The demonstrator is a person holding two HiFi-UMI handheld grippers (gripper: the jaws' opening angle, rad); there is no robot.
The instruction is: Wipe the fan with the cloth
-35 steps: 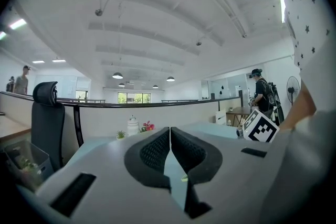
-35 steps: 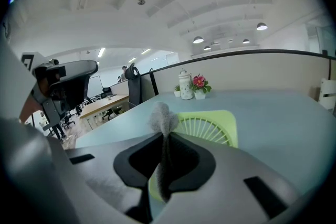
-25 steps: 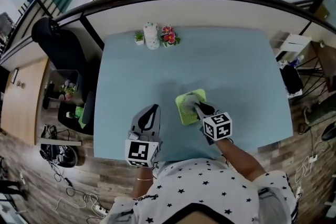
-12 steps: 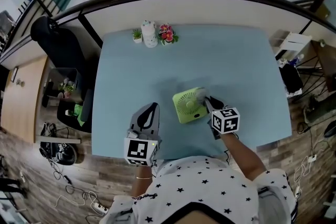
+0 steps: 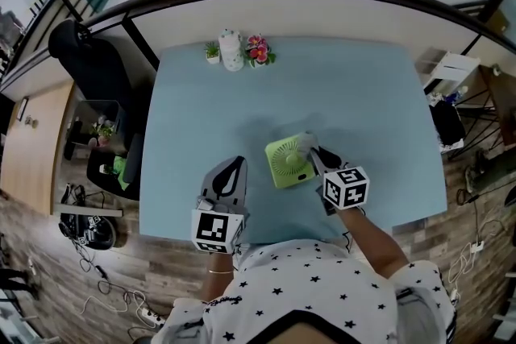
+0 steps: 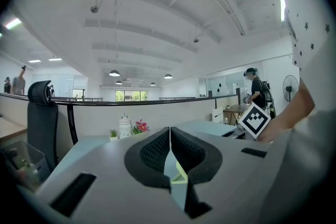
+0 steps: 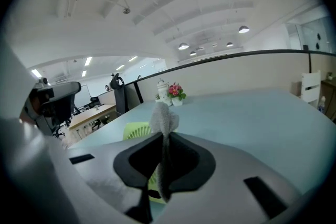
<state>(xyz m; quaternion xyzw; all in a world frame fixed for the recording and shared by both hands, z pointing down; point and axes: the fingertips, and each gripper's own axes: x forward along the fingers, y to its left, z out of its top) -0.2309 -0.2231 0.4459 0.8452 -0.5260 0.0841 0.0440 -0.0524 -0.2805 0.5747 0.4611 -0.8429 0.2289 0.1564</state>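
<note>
R tongs (image 5: 314, 155) pinch cloth (image 7: 163, 119) at right edge of fan (image 5: 285, 163) (L tongs (image 5: 233, 167) closed, empty)

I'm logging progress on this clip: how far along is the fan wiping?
Done: the grey cloth is picked up, clamped in the right gripper. In hand: the cloth sits at the far right corner of the green fan, so wiping looks under way. Left: the pictures don't show how much is wiped. The left gripper rests shut and empty, left of the fan.
</note>
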